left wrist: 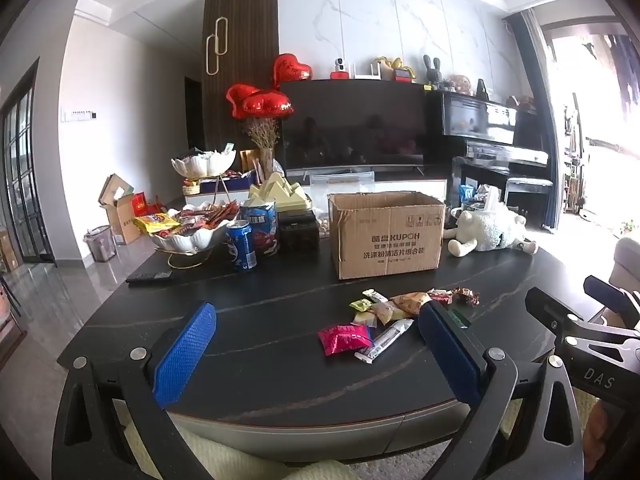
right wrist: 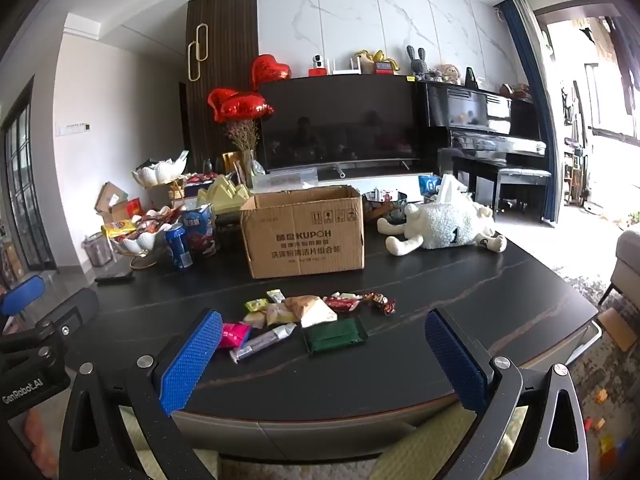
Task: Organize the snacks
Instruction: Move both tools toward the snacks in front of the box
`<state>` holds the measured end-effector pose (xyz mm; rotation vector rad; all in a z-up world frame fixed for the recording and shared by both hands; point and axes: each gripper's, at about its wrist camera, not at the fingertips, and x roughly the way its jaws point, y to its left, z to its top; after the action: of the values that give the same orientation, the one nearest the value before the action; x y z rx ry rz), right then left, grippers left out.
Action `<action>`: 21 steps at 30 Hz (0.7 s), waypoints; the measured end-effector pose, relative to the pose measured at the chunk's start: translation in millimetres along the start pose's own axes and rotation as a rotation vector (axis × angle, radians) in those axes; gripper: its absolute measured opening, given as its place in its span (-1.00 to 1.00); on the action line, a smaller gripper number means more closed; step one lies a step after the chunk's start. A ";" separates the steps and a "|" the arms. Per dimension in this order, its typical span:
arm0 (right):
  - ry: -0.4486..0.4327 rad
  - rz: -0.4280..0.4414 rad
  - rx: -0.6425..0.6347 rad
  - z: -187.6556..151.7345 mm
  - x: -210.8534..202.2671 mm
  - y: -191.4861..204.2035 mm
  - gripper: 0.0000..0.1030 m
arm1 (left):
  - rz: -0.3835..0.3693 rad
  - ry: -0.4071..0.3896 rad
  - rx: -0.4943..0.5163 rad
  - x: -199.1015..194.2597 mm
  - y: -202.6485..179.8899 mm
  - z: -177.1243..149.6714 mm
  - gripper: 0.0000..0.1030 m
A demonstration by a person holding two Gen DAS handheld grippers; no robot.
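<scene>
Snacks are not sorted yet, as I judge it. On the dark surface point(right wrist: 460, 292) stands the cardboard box point(right wrist: 306, 232), open at the top (I cannot see inside it). In front of it lies the loose pile of snacks point(right wrist: 304, 316), all on the surface: a green packet point(right wrist: 334, 336), a pink packet point(left wrist: 344, 338), a white stick packet point(right wrist: 264, 343) and small candies point(right wrist: 382, 302). I hold the left tool point(left wrist: 316, 354) and the right tool point(right wrist: 324, 358) at the near edge, both spread wide and empty, so everything remains to be done.
</scene>
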<state>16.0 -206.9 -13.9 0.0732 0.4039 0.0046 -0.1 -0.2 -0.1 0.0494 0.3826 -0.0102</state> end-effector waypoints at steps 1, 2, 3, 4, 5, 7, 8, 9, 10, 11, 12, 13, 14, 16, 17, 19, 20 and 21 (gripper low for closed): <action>0.000 0.000 -0.001 -0.5 0.4 0.3 0.99 | -0.001 0.001 0.000 0.0 -0.1 0.0 1.00; 0.000 0.000 -0.001 -0.7 0.3 0.3 0.99 | -0.001 0.001 -0.001 0.0 -0.4 -0.1 1.00; -0.001 0.000 -0.001 -0.7 0.3 0.1 0.99 | 0.000 0.001 0.000 0.0 -1.0 -0.5 1.00; 0.000 0.001 0.000 -1.0 0.5 0.2 0.99 | 0.001 0.000 -0.001 -0.1 -1.1 -0.6 1.00; 0.000 0.001 0.000 -1.1 0.5 0.3 0.99 | 0.000 0.000 0.000 0.0 -1.1 -0.6 1.00; 0.000 0.001 0.001 -1.3 0.2 0.3 0.99 | 0.002 0.000 0.001 -0.3 -1.9 -0.8 1.00; 0.001 0.002 0.001 -1.3 0.2 0.3 0.99 | 0.000 0.000 0.000 0.0 -1.5 -0.7 1.00; 0.000 0.001 0.000 -1.2 0.2 0.2 0.99 | -0.001 0.001 0.000 0.2 -1.6 -0.7 1.00; -0.001 0.000 0.001 -1.4 0.2 0.2 0.99 | 0.001 0.001 0.000 -0.3 -1.9 -1.0 1.00; -0.001 0.001 0.002 0.1 -0.3 -0.9 0.99 | 0.000 0.000 0.000 -0.1 -1.7 -0.9 1.00; -0.001 0.001 0.000 -1.1 0.3 0.2 0.99 | 0.000 0.001 -0.001 -0.1 -1.8 -0.9 1.00; -0.001 0.000 0.001 -1.4 0.3 0.1 0.99 | 0.000 0.001 -0.001 -0.1 -2.0 -1.0 1.00; -0.001 0.001 0.002 -1.4 0.3 0.0 0.99 | 0.001 0.000 0.000 0.0 -2.0 -1.0 1.00; -0.001 0.001 0.001 -1.4 0.2 0.0 0.99 | 0.000 0.001 0.000 0.2 -1.7 -0.8 1.00; -0.001 0.001 0.001 -0.2 0.2 -2.0 0.99 | 0.000 0.001 -0.001 0.2 -1.5 -0.5 1.00; 0.000 0.002 0.001 -1.8 1.3 -2.6 0.99 | 0.000 0.003 -0.001 0.3 -1.4 -0.3 1.00; 0.001 0.001 0.000 -0.7 1.6 -4.5 0.99 | 0.000 0.002 -0.002 0.1 -1.3 -0.4 1.00; 0.001 0.002 0.001 -1.8 2.0 -4.5 0.99 | 0.001 0.002 -0.001 0.1 -1.5 -0.4 1.00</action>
<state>17.1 -211.3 -16.6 0.0744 0.4048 0.0062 -0.2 -1.7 -0.5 0.0484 0.3848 -0.0095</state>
